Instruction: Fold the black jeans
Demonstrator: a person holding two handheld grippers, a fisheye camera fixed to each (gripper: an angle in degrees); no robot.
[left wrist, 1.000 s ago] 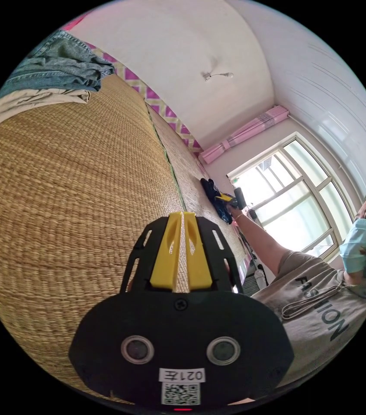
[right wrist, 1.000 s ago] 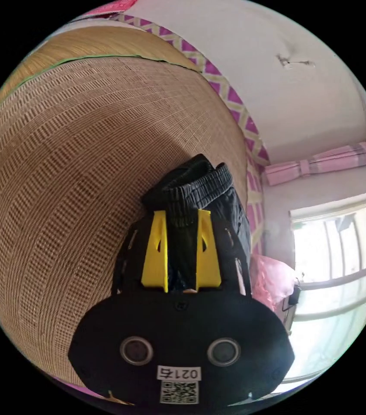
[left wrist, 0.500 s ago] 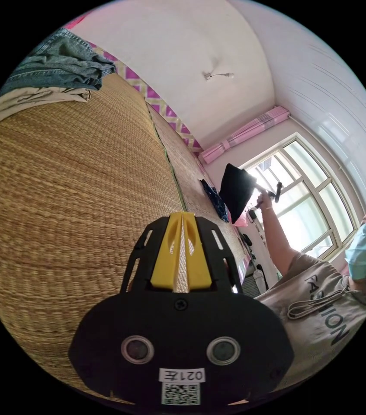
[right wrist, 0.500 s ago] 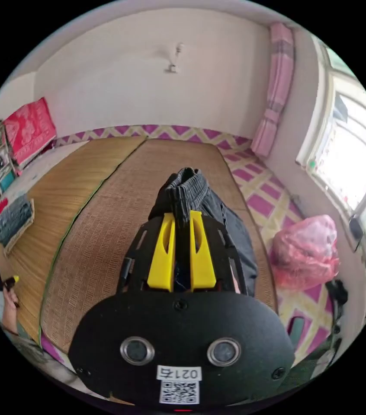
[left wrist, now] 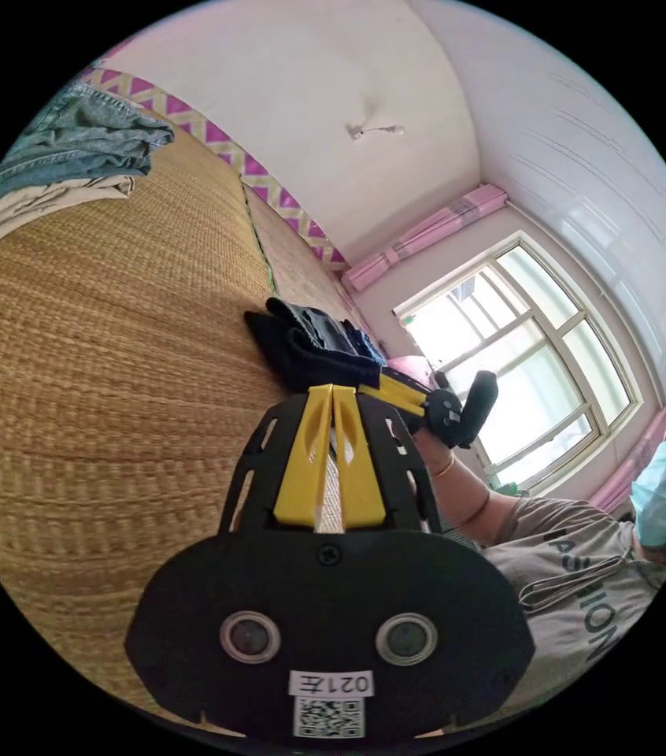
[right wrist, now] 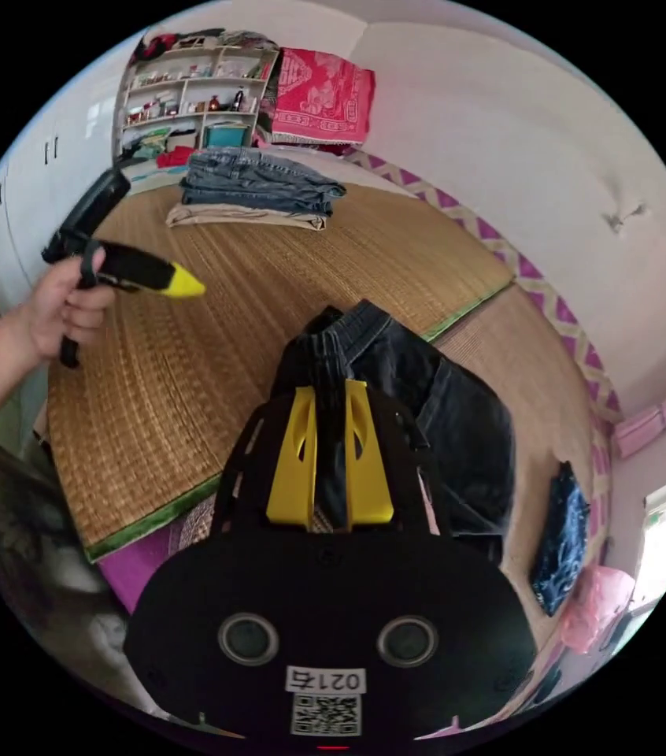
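Observation:
The black jeans [right wrist: 427, 409] hang bunched from my right gripper [right wrist: 331, 386], whose yellow jaws are shut on the elastic waistband; the legs trail over the straw mat [right wrist: 270, 268] near its green seam. In the left gripper view the same jeans [left wrist: 305, 346] sit just beyond my left gripper [left wrist: 332, 390], which is shut with nothing in it. The right gripper [left wrist: 368, 386] comes in there from the right, clamped on the cloth. In the right gripper view a hand holds the left gripper [right wrist: 189, 289] above the mat, apart from the jeans.
A stack of folded blue jeans on beige cloth [right wrist: 258, 185] lies at the mat's far end [left wrist: 73, 142]. A dark blue garment [right wrist: 561, 535] and a pink bag [right wrist: 593, 606] lie near the window. Shelves [right wrist: 191, 87] stand behind. The person [left wrist: 585, 551] stands beside the mat.
My right gripper has lifted the black jeans from the window end of the mat and carried them close in front of the left gripper. The left gripper has stayed shut and shifted only slightly.

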